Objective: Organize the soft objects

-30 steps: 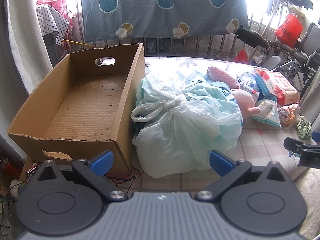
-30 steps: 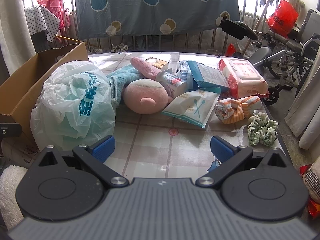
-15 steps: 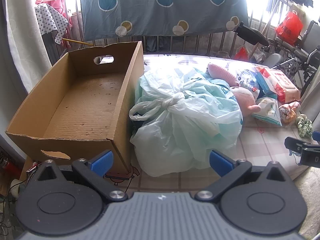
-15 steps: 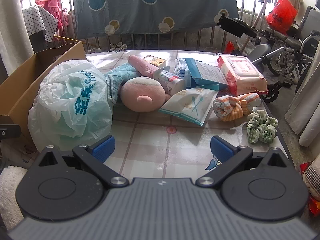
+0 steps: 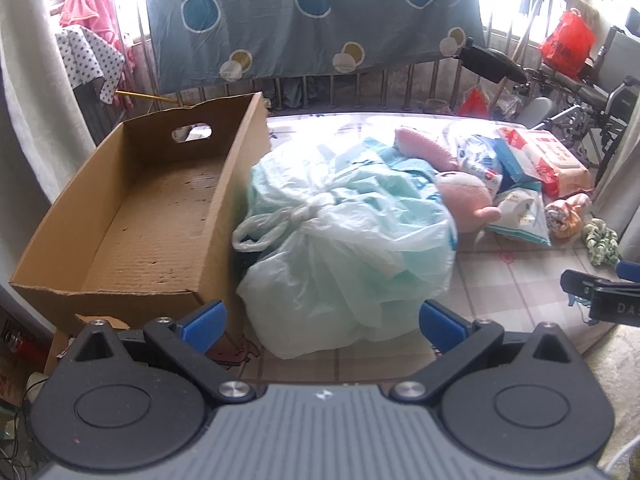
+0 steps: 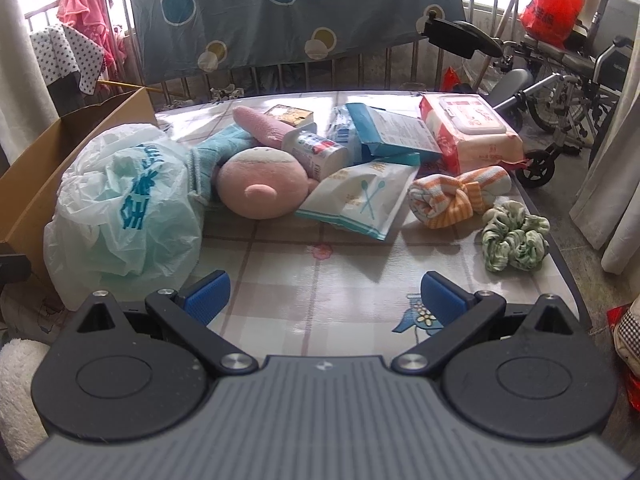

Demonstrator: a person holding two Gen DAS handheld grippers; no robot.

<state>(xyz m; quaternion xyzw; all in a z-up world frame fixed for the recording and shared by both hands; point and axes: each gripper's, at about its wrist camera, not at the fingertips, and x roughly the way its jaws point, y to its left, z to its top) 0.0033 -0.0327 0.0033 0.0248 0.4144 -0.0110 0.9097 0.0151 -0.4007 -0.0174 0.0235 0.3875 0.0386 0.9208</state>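
A tied pale green plastic bag (image 5: 344, 240) (image 6: 124, 208) lies on the table beside an empty cardboard box (image 5: 152, 216). A pink plush toy (image 6: 260, 188) (image 5: 464, 196) lies behind the bag, with a rolled orange striped cloth (image 6: 452, 196) and a green scrunchie (image 6: 512, 240) to its right. My left gripper (image 5: 320, 326) is open and empty just in front of the bag. My right gripper (image 6: 324, 298) is open and empty over the table's front edge; its tip shows in the left wrist view (image 5: 600, 292).
Packets, a can (image 6: 316, 148), a blue box (image 6: 392, 132) and a wet wipes pack (image 6: 472, 128) crowd the table's back right. A railing with a hung blue sheet (image 6: 280, 8) stands behind. A wheelchair (image 6: 560, 72) is at the right.
Both grippers have drifted slightly: the left view shifted a little left and closer to the bag, the right view edged forward over the table. Both stay open.
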